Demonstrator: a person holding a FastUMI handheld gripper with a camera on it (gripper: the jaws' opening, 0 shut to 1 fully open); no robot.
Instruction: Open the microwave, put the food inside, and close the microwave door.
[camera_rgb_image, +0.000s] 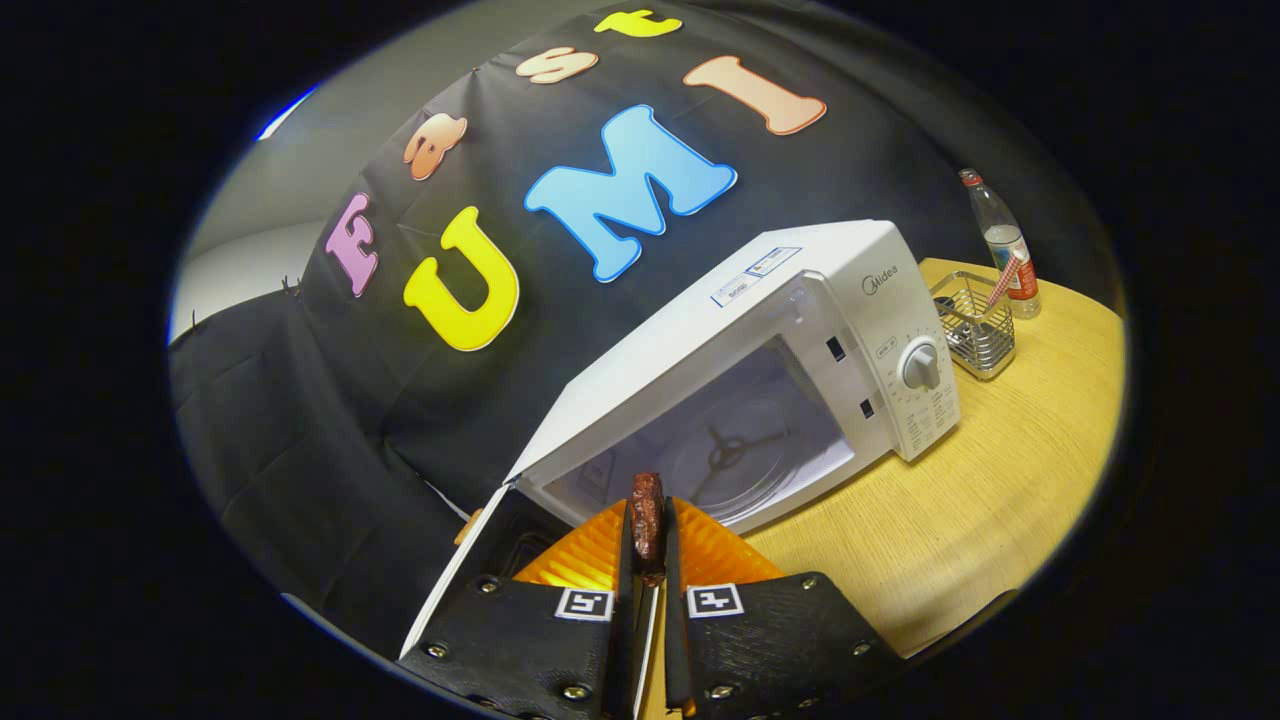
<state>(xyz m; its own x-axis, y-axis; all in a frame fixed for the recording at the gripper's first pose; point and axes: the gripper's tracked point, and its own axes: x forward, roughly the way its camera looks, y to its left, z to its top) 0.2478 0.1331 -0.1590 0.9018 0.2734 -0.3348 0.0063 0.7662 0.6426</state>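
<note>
Dark reddish-brown food piece (647, 518) is clamped between the closed fingers (648, 560), just before the open white microwave (800, 330) cavity on the wooden worktop (980, 520).

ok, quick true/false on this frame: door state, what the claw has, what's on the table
1. The microwave door is shut. False: it hangs open, cavity and turntable exposed.
2. The claw is shut on a brown piece of food. True.
3. The food already lies on the turntable. False: it is between the fingers, just before the opening.
4. A wire basket stands beside the microwave. True.
5. A bottle stands beyond the basket. True.
</note>
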